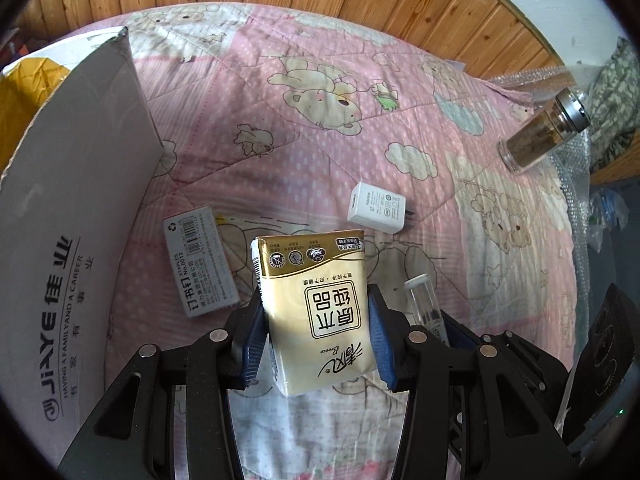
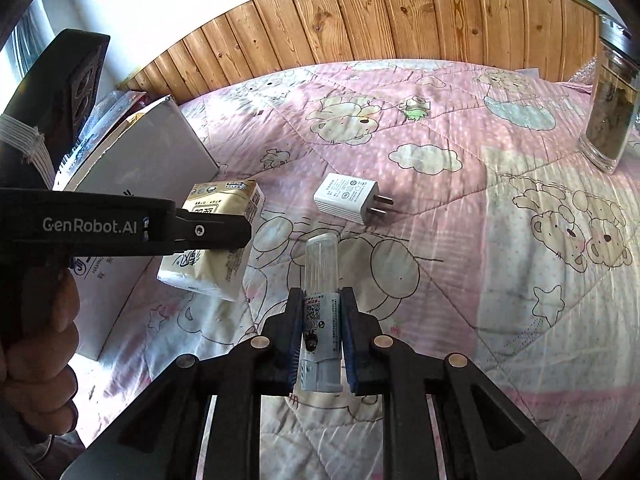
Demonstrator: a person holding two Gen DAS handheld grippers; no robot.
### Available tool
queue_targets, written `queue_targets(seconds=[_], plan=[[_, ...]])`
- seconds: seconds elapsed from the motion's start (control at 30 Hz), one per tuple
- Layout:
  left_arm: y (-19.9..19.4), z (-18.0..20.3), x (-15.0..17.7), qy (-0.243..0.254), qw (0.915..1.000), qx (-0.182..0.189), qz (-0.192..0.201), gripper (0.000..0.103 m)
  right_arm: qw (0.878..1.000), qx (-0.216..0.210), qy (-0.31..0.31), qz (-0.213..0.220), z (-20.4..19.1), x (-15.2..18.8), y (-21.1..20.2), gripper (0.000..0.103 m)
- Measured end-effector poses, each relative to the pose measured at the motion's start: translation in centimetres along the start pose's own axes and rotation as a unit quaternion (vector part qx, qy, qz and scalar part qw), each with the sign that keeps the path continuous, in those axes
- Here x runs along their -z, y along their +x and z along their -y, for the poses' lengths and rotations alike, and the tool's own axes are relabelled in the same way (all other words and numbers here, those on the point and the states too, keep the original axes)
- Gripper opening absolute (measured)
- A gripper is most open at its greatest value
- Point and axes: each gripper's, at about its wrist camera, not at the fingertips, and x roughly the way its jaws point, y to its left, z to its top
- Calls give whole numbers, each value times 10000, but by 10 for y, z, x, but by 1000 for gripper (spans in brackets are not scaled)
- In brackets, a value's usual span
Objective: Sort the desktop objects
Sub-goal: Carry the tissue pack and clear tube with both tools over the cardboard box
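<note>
My left gripper [image 1: 316,300] is shut on a gold-and-cream tissue pack [image 1: 316,280], its blue pads pressing both long sides, and the pack hangs clear of the quilt. The right wrist view shows the same pack [image 2: 216,268] under one of the left fingers [image 2: 216,234]. My right gripper [image 2: 322,296] is shut on a small grey tube with a clear cap [image 2: 321,264], cap pointing away, lifted off the quilt. The tube's cap [image 1: 420,296] shows just right of the pack. A white plug charger [image 1: 376,208] [image 2: 346,198] and a grey staples box [image 1: 200,260] lie on the quilt.
An open cardboard box [image 1: 72,240] [image 2: 152,160] stands at the left, right beside the tissue pack. A glass bottle with a metal lid [image 1: 544,128] [image 2: 610,120] stands far right. A pink bear-print quilt [image 2: 440,240] covers the surface, wooden panelling behind. A hand [image 2: 40,340] grips the left tool.
</note>
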Motion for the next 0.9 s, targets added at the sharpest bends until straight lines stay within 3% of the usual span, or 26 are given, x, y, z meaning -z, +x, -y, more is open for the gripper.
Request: queue_targets(seconds=[0.33,0.9], plan=[[-46,0,34,242,9993,-26,292,47,9999,27,61,85,-25,19,-26,19],[-116,-18,79,272,9961,330,768,47,9991,103,-264,304,-90,46,-74,19]])
